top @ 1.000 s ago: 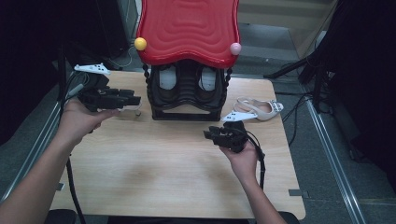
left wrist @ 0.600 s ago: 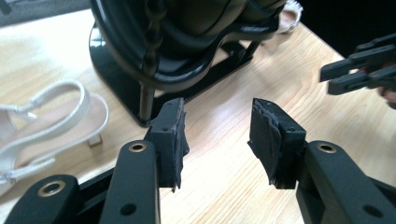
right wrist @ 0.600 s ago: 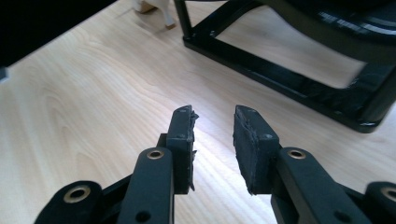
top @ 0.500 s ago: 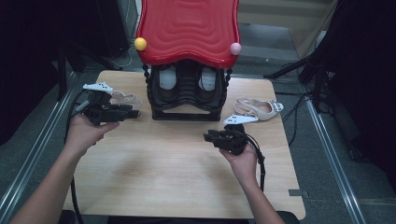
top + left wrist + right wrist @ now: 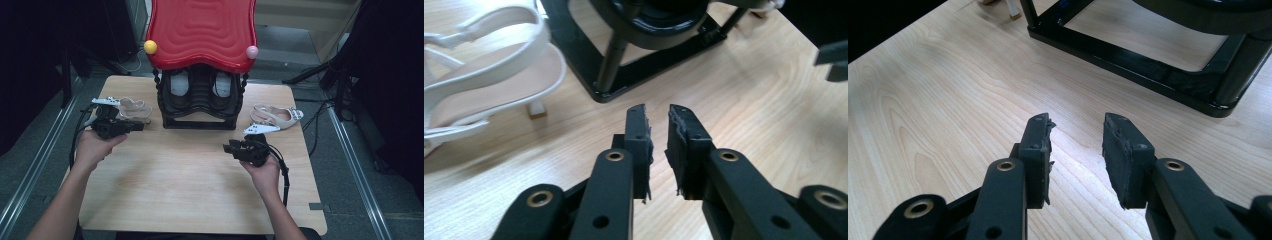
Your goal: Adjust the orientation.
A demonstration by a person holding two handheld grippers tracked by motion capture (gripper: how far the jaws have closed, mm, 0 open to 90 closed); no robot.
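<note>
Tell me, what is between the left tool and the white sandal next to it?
Nothing. In the left gripper view, just bare wooden table lies between the left tool and the white sandal. Its jaws have just been closing, with nothing between them.

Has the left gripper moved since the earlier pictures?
Yes. The left gripper has sunk toward the table beside the black rack, jaws just closing on nothing.

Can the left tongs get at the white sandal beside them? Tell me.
Probably yes: the left tongs hold nothing and bare table lies between them and the white sandal; their jaws, just closing, would need reopening.
</note>
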